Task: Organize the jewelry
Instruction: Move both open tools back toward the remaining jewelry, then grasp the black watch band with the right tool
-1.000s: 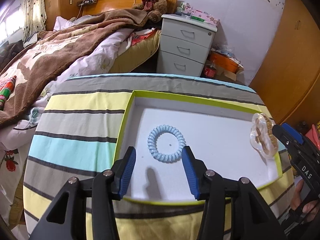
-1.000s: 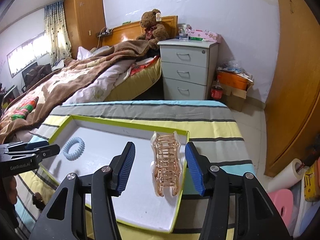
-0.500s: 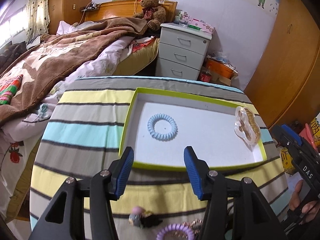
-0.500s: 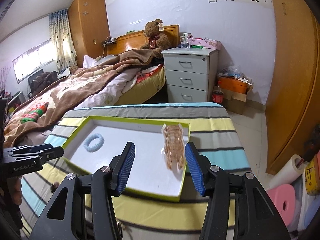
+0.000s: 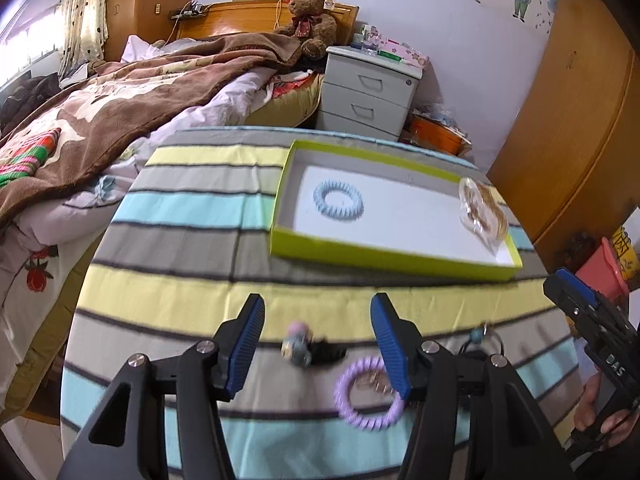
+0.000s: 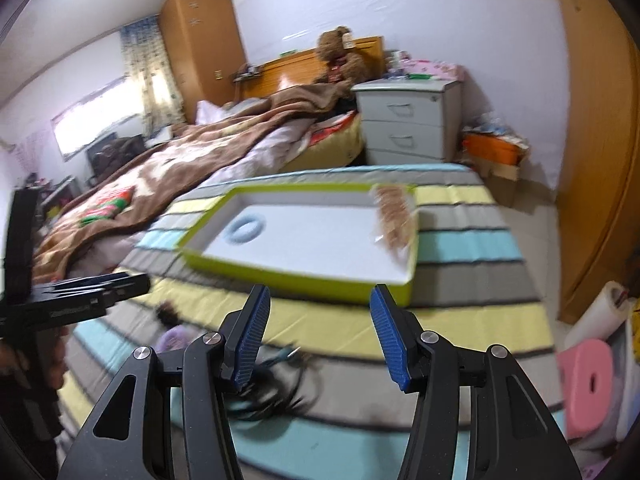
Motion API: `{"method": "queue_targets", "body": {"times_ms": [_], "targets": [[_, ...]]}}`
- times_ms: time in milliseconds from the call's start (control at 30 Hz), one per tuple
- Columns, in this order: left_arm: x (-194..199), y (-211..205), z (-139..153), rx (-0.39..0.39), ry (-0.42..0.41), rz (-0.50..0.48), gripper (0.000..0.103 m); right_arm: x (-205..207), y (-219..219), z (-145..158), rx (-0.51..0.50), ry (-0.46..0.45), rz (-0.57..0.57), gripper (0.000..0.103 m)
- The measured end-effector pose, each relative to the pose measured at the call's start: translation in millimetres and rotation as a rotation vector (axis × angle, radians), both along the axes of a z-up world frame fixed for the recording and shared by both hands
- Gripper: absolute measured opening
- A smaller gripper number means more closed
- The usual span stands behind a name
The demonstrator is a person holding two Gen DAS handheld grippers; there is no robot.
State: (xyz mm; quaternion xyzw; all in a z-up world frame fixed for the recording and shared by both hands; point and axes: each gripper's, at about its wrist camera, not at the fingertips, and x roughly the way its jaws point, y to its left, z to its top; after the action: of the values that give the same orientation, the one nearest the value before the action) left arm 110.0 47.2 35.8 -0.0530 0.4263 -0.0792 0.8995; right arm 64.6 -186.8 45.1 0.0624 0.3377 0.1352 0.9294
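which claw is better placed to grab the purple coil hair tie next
Left. The open left claw hangs right over the purple coil hair tie, while the right claw sits above dark cords, farther off.

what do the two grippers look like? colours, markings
Both are alike: black angular frames with silver screws and blue ribbed pads. The left gripper carries faint light lettering on its side, too blurred to read; the right gripper has white "DAS" lettering on its body.

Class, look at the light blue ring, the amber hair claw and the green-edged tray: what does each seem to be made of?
Light blue ring: probably soft matte plastic; coiled ridges. Amber hair claw: likely glossy translucent plastic; tray shows through. Green-edged tray: seemingly matte cardboard; thin folded walls.
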Motion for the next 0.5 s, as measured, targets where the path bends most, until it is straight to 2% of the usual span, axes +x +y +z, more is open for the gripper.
{"method": "queue_targets", "body": {"times_ms": [233, 500], "targets": [[-22, 16, -15, -0.020, 0.026, 0.018, 0.058, -22, 34, -12, -0.015, 0.040, 0.156, 0.053], [-39, 33, -23, -0.040, 0.033, 0.040, 0.058, -27, 64, -29, -0.080, 0.071, 0.255, 0.053]]}}
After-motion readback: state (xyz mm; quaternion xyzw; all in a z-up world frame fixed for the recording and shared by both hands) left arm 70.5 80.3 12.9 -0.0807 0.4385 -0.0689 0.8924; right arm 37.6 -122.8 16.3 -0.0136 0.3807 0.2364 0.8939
